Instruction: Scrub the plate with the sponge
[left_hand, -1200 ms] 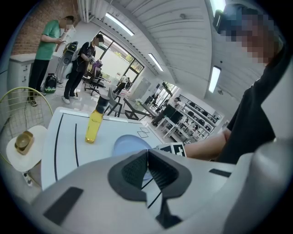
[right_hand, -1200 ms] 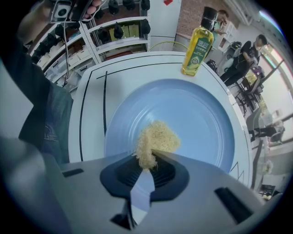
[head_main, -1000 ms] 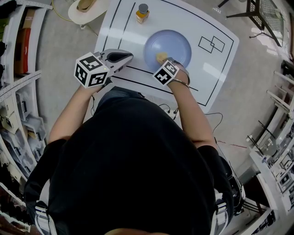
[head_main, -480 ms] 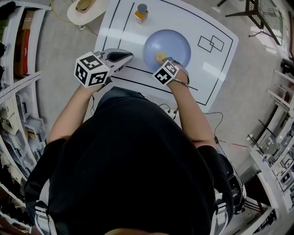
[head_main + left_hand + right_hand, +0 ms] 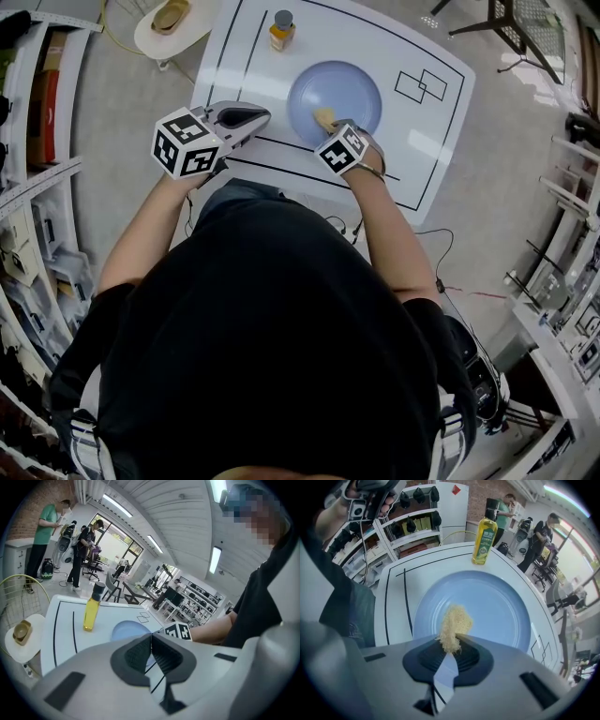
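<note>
A pale blue plate [image 5: 342, 89] [image 5: 487, 606] lies on the white table [image 5: 441, 131]. My right gripper [image 5: 328, 125] [image 5: 451, 645] is at the plate's near edge, shut on a yellow sponge [image 5: 323, 117] [image 5: 453, 625] that rests over the plate's near left part. My left gripper [image 5: 246, 118] [image 5: 151, 639] hovers left of the plate above the table's front left, jaws shut with nothing between them. The plate [image 5: 129, 631] shows beyond its jaws.
A bottle of yellow liquid [image 5: 280, 28] [image 5: 483, 541] [image 5: 92, 609] stands at the table's far left, behind the plate. Black lines and two overlapping squares [image 5: 419, 85] mark the tabletop. A round white stool [image 5: 173, 23] stands on the floor far left. Shelving lines both sides; people stand in the background.
The sponge and right gripper have shifted slightly left on the plate. The left gripper has stayed put.
</note>
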`<state>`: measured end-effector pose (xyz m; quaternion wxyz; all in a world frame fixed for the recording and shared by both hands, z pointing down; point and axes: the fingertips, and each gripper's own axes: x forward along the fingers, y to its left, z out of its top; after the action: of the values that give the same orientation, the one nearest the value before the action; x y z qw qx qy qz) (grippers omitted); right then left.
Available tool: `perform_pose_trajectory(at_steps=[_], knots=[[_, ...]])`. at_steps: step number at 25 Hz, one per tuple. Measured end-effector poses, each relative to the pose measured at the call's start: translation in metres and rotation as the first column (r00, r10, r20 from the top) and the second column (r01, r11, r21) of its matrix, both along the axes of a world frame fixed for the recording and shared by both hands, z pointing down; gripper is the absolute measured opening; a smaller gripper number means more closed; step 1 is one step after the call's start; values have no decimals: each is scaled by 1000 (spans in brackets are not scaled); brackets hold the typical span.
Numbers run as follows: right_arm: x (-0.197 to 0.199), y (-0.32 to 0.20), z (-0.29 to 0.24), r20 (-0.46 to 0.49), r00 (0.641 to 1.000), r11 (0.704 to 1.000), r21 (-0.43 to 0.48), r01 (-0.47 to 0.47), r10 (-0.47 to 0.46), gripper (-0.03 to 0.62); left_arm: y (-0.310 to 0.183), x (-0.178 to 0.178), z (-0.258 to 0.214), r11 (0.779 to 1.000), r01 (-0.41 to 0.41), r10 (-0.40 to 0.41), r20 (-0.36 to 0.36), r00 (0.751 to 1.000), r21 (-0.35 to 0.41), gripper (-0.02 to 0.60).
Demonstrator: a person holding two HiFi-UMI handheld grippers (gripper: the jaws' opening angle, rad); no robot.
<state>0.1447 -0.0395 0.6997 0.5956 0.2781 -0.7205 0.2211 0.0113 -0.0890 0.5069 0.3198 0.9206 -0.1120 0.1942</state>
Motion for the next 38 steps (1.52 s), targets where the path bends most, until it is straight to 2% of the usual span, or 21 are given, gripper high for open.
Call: perform_pose_trajectory(at_steps=[12, 25, 33, 38], knots=[[29, 22, -32, 50, 988, 989, 31, -146, 144, 38, 21, 4, -24, 997, -37, 37, 2, 999, 63, 9], [57, 44, -88, 136, 952, 950, 110, -291, 275, 38, 66, 11, -50, 990, -83, 82, 8, 997, 114, 9], [83, 62, -140, 216, 906, 897, 181, -402, 363, 38, 90, 11, -69, 984, -100, 99, 8, 995, 151, 9], [92, 67, -176, 278, 885, 854, 271, -445, 373, 38, 106, 11, -78, 978, -113, 113, 10, 994, 176, 9]])
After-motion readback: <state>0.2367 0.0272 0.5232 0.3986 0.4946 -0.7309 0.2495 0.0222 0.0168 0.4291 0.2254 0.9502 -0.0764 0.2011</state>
